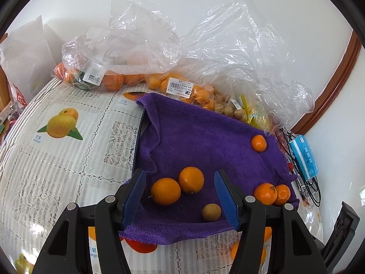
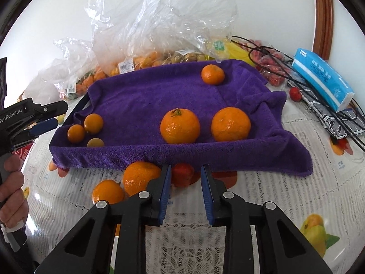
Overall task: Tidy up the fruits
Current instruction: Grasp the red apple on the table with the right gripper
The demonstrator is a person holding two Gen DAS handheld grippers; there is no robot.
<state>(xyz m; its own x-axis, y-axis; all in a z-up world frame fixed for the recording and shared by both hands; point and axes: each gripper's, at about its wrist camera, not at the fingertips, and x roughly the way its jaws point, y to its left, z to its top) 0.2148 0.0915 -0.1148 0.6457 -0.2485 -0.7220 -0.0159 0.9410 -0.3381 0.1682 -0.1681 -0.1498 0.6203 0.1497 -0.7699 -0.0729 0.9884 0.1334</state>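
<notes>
Six fruits: resting on purple towel (image 2: 141, 96), fuzzy terry, draped over a dark rectangular tray (image 2: 78, 105)
Tray contents: three mandarins, dimpled peel, at 12 (image 2: 212, 74), centre (image 2: 180, 126) and 3 o'clock (image 2: 230, 124); two smooth kumquats (image 2: 93, 123) plus a dull brown round fruit (image 2: 95, 142) at 9
Stem: centre mandarin's points up
Left gripper (image 1: 180, 196): jaws apart, over the kumquats, nothing held
Right gripper (image 2: 185, 183): blue pads drawn in beside small red fruit (image 2: 182, 174) on lace tablecloth (image 2: 262, 194), at tray's 6 o'clock; contact unclear
Bags (image 2: 146, 29): crinkled clear plastic, fruit inside, at 12

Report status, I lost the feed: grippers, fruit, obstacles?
Right gripper shut on red fruit, before the towel. Left gripper open above oranges. Loose orange close beside red fruit.
</notes>
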